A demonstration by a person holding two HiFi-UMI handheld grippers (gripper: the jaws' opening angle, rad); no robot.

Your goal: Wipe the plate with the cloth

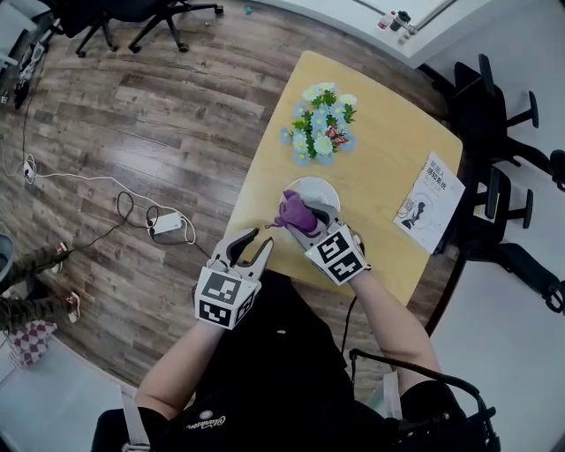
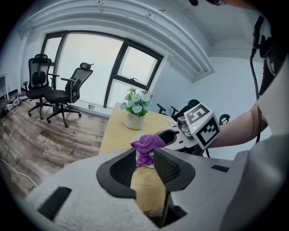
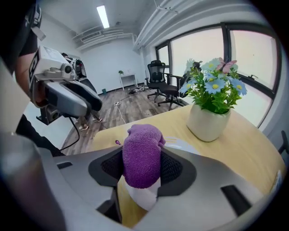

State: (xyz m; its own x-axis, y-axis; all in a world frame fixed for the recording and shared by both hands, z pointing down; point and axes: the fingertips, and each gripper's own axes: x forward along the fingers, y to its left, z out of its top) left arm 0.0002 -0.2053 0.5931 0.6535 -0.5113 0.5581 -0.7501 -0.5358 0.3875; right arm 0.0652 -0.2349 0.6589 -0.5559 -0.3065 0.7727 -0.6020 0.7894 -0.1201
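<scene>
Currently the right gripper is clamped on a purple cloth: the jaws pinch the bunched fabric from both sides, w/ the wad bulging up above them. In the head view the cloth sits over the near edge of the white plate. The plate lies on the yellow table, approx. mid-width, just in front of a white pot of blue & white flowers. Can't tell if the cloth actually touches the plate.

The left gripper has its jaws apart w/ nothing btwn them. Thru the gap only the table top shows, plus the cloth & plate further off. It hangs by the table's near-left corner, beside the right gripper but not touching it, and short of the plate.

A printed booklet lies at the table's right edge, apart from the plate. Off the table, on the wood floor, there's a white power strip w/ cables. Black office chairs stand at the top of the head view.
</scene>
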